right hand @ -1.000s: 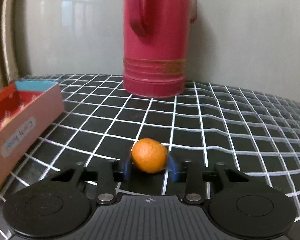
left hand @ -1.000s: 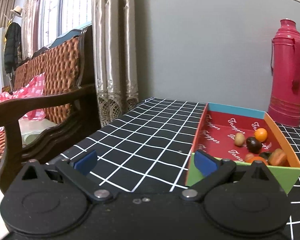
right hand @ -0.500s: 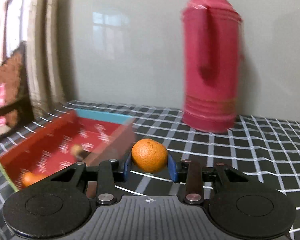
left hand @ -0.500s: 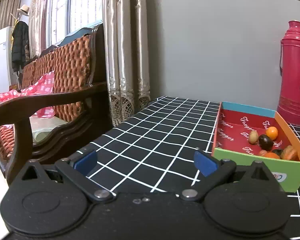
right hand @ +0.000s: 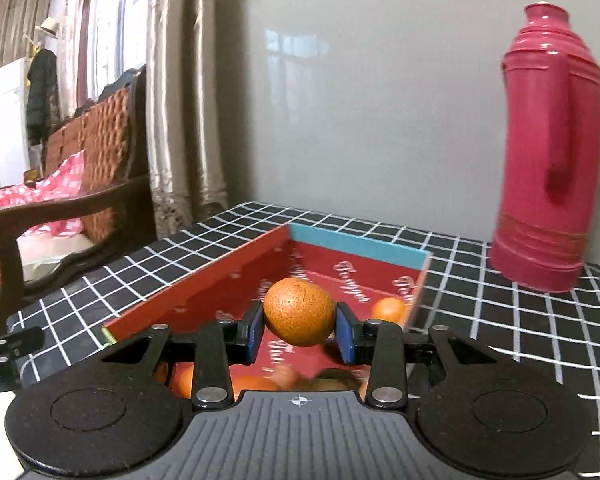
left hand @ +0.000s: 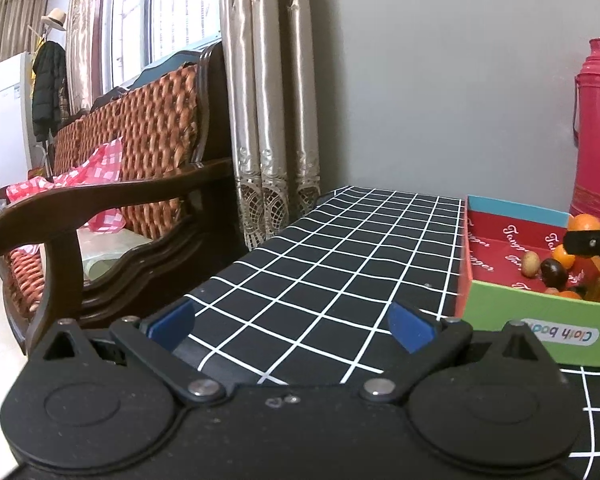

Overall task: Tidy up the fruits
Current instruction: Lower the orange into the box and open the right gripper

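Note:
My right gripper (right hand: 300, 330) is shut on an orange tangerine (right hand: 299, 312) and holds it above the red-lined cardboard box (right hand: 204, 276). Several small fruits lie in the box, among them another tangerine (right hand: 389, 309). In the left wrist view the box (left hand: 540, 320) stands at the right with a green front wall; it holds a tan fruit (left hand: 531, 264), a dark fruit (left hand: 554, 273) and orange ones. The held tangerine (left hand: 584, 223) and a right gripper finger (left hand: 592, 243) show above it. My left gripper (left hand: 292, 326) is open and empty, low over the table's left part.
A tall red thermos (right hand: 548, 152) stands on the black checked tablecloth (left hand: 340, 256) behind and right of the box, near the grey wall. A wooden rattan sofa (left hand: 112, 184) and curtains (left hand: 268, 120) are left of the table edge.
My right gripper has swung left with the tangerine, from beside the box to over its inside. My left gripper has drawn back and left, so the box sits farther right in its view.

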A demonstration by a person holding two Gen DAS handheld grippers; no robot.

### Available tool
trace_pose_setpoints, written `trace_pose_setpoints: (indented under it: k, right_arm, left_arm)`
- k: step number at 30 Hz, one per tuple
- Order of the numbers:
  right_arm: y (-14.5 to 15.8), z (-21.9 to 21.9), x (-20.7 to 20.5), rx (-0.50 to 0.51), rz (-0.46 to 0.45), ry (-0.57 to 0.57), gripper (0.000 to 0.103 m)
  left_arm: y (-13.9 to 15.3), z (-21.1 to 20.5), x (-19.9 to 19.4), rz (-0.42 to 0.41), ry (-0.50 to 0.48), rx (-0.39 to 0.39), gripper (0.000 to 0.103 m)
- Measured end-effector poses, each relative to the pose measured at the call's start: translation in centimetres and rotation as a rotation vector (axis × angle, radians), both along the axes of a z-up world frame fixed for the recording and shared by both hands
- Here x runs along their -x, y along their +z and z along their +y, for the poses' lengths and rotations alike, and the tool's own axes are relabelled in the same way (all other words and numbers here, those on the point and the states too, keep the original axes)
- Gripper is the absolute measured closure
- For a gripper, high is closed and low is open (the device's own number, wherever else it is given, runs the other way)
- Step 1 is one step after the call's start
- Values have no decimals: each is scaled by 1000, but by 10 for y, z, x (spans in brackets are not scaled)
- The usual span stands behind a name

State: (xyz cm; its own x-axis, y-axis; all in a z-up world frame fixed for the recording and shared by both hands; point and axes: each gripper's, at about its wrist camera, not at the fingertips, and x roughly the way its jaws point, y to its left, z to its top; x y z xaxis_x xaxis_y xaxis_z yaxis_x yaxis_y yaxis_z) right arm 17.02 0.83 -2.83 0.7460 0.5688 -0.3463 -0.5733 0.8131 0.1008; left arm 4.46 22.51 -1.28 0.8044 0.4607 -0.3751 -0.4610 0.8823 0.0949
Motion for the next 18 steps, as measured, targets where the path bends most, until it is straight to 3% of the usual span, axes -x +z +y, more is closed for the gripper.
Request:
trace_pose_setpoints:
  k: [1,2,3,4,5,9,18]
  right_arm:
    - [-1,5,1,2,-10,6,65]
    - [-1,9,2,12,-29,3,52]
    - [-1,12,6,19,-69,-27,16]
    - [0,10,11,7,-107,-44,4]
    - [2,6,15,-25,-145,-49,0]
    - [8,-6,16,-76,-175,-78,0]
    - [7,-39,14,-81,-159,-125,0]
  left_arm:
    - [0,1,-1,2,-1,1,6]
    - [0,1,-1,3,-3,1,6]
    - [0,0,-1,3,-5,-1,6]
    - [0,0,-1,2,-9,-1,6]
    - [1,0,-1,-2,-12,-1,6]
    - [2,-1,-2,-9,-23,4,6]
    - [8,-25,-9,-39,-85,0,6]
